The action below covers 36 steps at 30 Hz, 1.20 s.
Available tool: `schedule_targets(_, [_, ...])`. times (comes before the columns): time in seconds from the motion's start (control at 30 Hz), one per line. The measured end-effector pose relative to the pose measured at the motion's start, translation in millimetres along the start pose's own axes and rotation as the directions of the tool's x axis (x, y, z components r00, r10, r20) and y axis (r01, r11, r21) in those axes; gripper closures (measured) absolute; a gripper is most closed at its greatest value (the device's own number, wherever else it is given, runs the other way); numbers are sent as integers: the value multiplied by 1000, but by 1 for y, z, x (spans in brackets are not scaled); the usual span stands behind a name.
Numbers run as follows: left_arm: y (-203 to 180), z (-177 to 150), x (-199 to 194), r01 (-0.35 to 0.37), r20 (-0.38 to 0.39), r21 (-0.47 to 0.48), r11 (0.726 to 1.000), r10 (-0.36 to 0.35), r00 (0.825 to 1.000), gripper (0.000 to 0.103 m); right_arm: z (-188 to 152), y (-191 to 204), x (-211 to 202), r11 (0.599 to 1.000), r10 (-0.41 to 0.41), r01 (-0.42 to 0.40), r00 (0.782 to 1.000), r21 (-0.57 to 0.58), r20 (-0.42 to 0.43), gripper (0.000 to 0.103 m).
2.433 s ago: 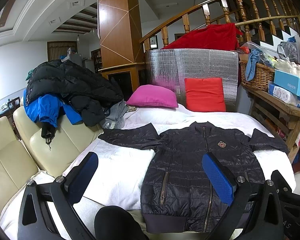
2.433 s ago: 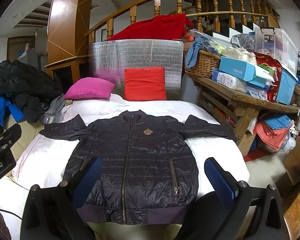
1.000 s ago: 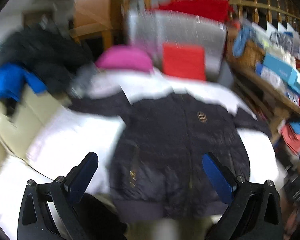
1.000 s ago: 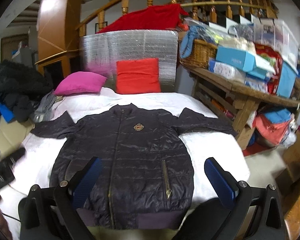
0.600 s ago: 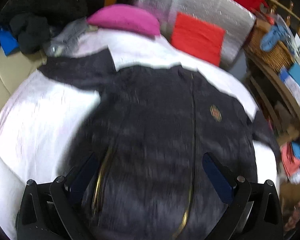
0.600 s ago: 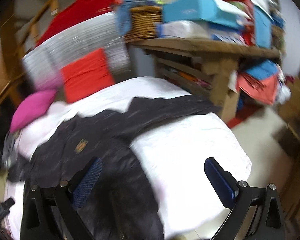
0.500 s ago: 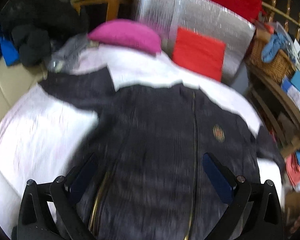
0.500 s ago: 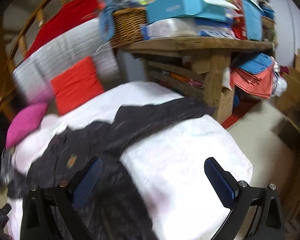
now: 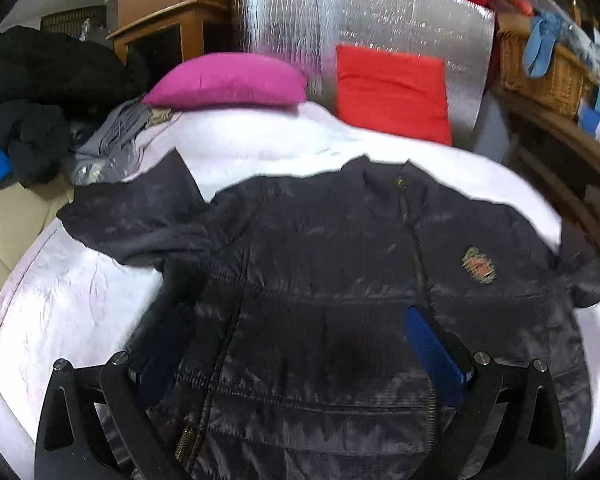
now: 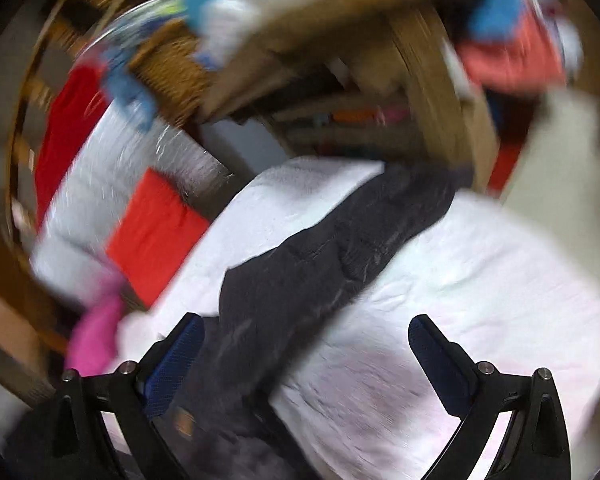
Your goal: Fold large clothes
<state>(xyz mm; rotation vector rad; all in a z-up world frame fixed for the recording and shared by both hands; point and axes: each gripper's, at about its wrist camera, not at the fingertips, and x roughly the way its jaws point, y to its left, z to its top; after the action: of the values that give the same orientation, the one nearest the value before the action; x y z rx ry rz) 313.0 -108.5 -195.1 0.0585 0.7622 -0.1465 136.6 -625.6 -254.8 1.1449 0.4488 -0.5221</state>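
Note:
A dark quilted jacket [image 9: 324, 280] lies face up and zipped on a white bed sheet [image 9: 72, 296], sleeves spread to both sides. My left gripper [image 9: 296, 344] is open and empty, low over the jacket's front below the chest. In the blurred, tilted right wrist view the jacket's right sleeve [image 10: 340, 240] runs across the sheet [image 10: 480, 280]. My right gripper [image 10: 306, 344] is open and empty, just above the sheet beside that sleeve near the shoulder.
A pink pillow [image 9: 228, 80] and a red pillow [image 9: 392, 92] lean against a silver foil panel [image 9: 364, 16] at the head of the bed. Dark clothes [image 9: 32, 92] are heaped on a cream sofa at left. A wooden table with baskets [image 9: 540, 68] stands at right.
Both grippers have moved in from the foot of the bed. The left one dropped over the jacket's front; the right one swung right and tilted toward the right sleeve. Both stayed open.

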Motion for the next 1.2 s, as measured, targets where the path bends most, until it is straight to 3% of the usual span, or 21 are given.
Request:
schedule_targets(0.17, [-11,0,10,-3,-33,42,999,4,999,0,32,-59,62,965,68,-54,997,257,-45,5])
schedule_targets(0.3, [-21,2,19,-5,-45,90,996,9,999,0,48,-92,98,924,92,-70,995,375,-42,21])
schedule_targets(0.47, [-35,-1,30,-2,-41,136,991,8,999,0,64,-105,124,909,58,-45,998,414,-20,34])
schedule_targets(0.57, [-41,-1,31,-5,-31,150,989,10,999,0,71,-99,130,934,-1,9,1000,357,-22,68])
schedule_targets(0.67, [-43,-2,31,-10,-29,150,989,15,999,0,68,-93,130,952,-14,15,1000,305,-4,78])
schedule_targets(0.77, [-40,-2,26,-14,-18,134,991,17,1000,0,65,-75,123,967,-11,6,1000,256,17,83])
schedule_targets(0.97, [-26,9,12,-32,29,78,996,30,999,0,27,11,89,990,122,-123,992,64,26,84])
schedule_targets(1.2, [2,23,5,-75,67,-4,997,75,995,0,-70,131,63,935,306,-319,946,-154,-104,84])
